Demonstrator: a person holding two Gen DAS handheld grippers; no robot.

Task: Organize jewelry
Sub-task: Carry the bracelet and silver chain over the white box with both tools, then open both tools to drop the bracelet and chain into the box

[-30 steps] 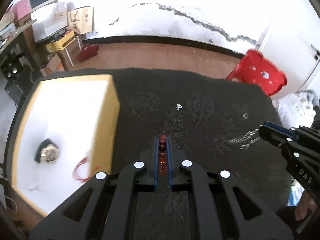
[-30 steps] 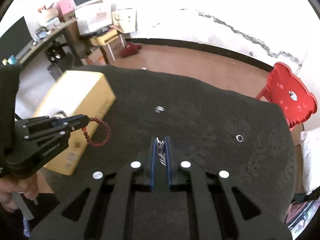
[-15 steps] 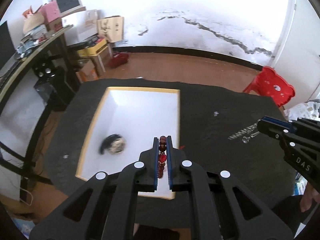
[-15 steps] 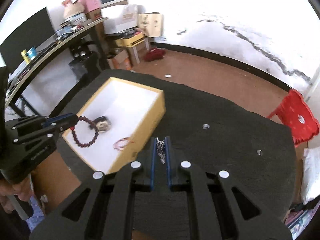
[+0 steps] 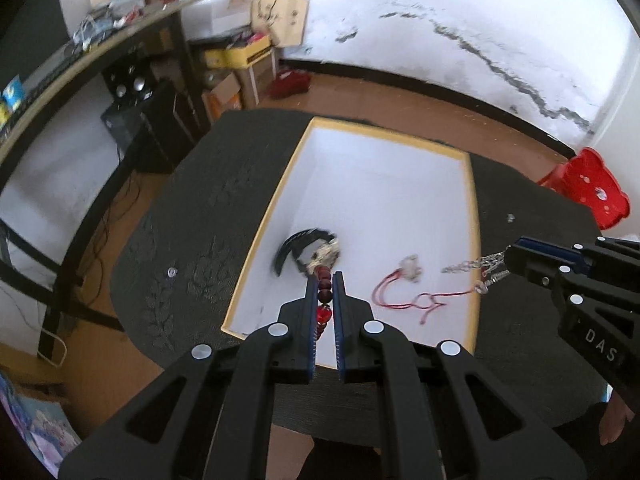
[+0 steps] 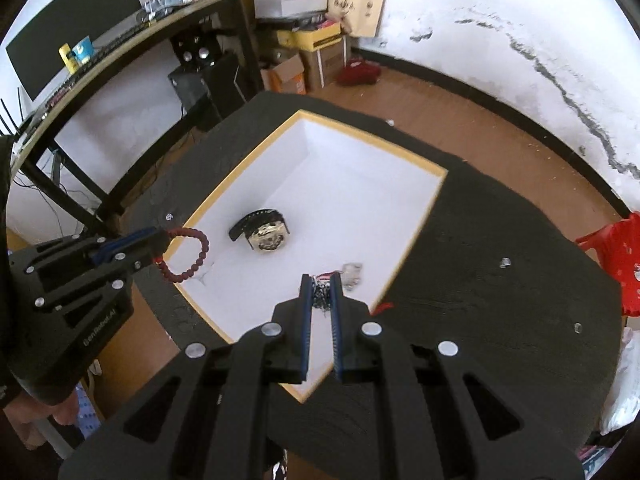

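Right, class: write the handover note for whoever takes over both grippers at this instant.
Left gripper: shut on the red bead bracelet, held over the box's near-left part.
Right gripper: shut on the silver chain, over the box's near-right side.
White box with yellow rim sits on the dark table. Inside: a watch and a red cord pendant.
Done: watch and pendant boxed.
Left: release bracelet and chain into the box, then probably collect the small rings lying on the table.

Round dark-clothed table (image 6: pixel 500 320), yellow-rimmed white box (image 6: pixel 438 171), small scattered rings (image 6: pixel 505 262)
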